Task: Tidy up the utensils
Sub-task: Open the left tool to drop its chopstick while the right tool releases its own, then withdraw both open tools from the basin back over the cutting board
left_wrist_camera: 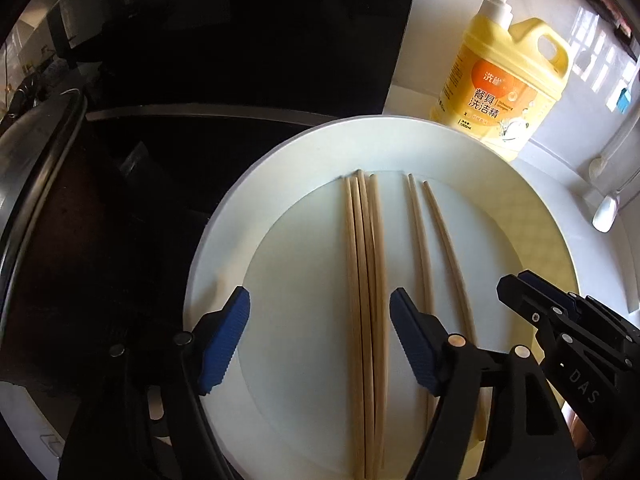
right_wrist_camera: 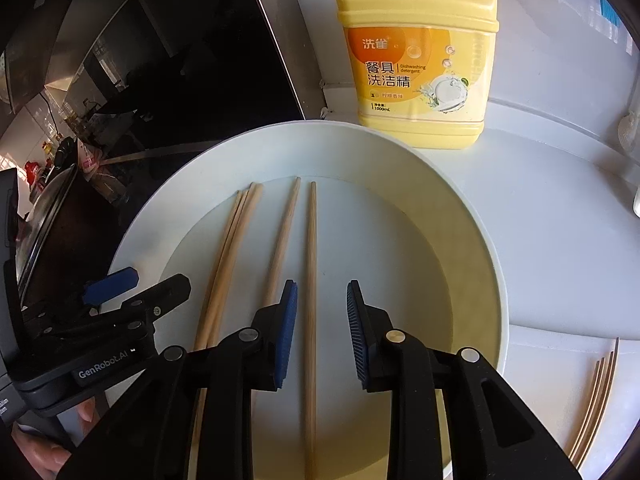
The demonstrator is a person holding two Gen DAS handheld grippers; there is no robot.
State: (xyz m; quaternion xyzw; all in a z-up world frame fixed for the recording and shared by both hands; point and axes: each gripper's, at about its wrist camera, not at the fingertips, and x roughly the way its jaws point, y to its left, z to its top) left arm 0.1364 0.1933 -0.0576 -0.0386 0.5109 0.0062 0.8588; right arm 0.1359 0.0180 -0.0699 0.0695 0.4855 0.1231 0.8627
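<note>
White plate (left_wrist_camera: 520,184) mid-frame, six chopsticks on it. Left gripper (left_wrist_camera: 320,336) jaws wide, straddling bundle of four (left_wrist_camera: 366,280), pads clear of it. Right gripper (right_wrist_camera: 322,334) jaws partly open around single stick (right_wrist_camera: 311,280), not pressing; its neighbour (right_wrist_camera: 284,240) just outside left pad. Detergent bottle (right_wrist_camera: 420,60) behind plate, top of frame. More sticks (right_wrist_camera: 596,396) lower right on counter, count unclear.
</note>
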